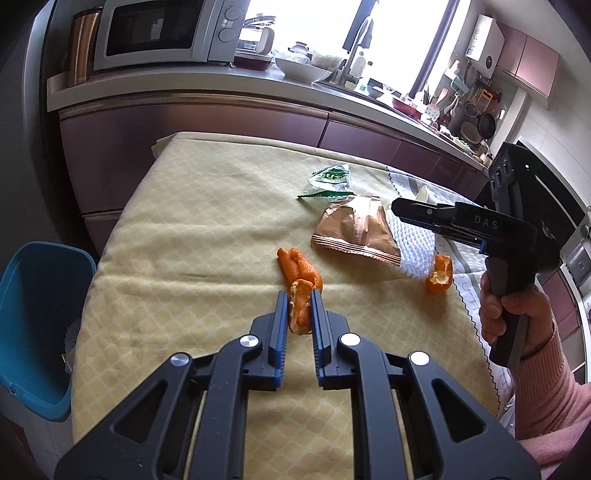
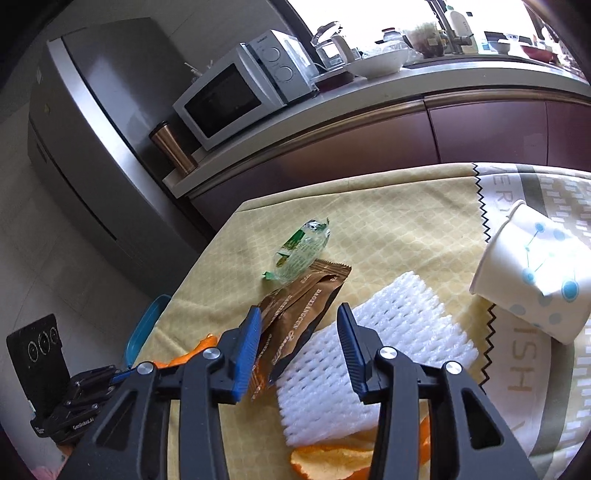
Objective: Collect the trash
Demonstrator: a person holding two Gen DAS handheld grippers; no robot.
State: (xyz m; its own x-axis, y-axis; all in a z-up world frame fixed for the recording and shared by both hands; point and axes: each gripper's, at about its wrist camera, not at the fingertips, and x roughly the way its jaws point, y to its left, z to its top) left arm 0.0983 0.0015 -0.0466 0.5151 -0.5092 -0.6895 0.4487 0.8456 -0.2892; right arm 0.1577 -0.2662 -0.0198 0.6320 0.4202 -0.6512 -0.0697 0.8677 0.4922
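My left gripper [image 1: 298, 295] is shut on an orange peel [image 1: 299, 284] that lies on the yellow tablecloth [image 1: 184, 236]. A brown snack wrapper [image 1: 356, 230], a green clear wrapper [image 1: 328, 181], white foam netting [image 1: 413, 240] and a second orange peel [image 1: 439, 273] lie further right. My right gripper [image 1: 397, 206] hovers over the netting. In the right wrist view my right gripper [image 2: 299, 314] is open and empty, above the brown wrapper [image 2: 299, 314] and the foam netting [image 2: 373, 354]. The green wrapper [image 2: 303, 251] lies beyond. An orange peel [image 2: 332, 454] lies below the gripper.
A blue bin [image 1: 37, 325] stands on the floor left of the table, its rim also in the right wrist view [image 2: 144, 332]. A tipped paper cup [image 2: 535, 273] lies on a patterned cloth [image 2: 524, 387] at right. Kitchen cabinets [image 1: 207, 122], a microwave [image 1: 166, 33] and a fridge [image 2: 96, 140] stand behind.
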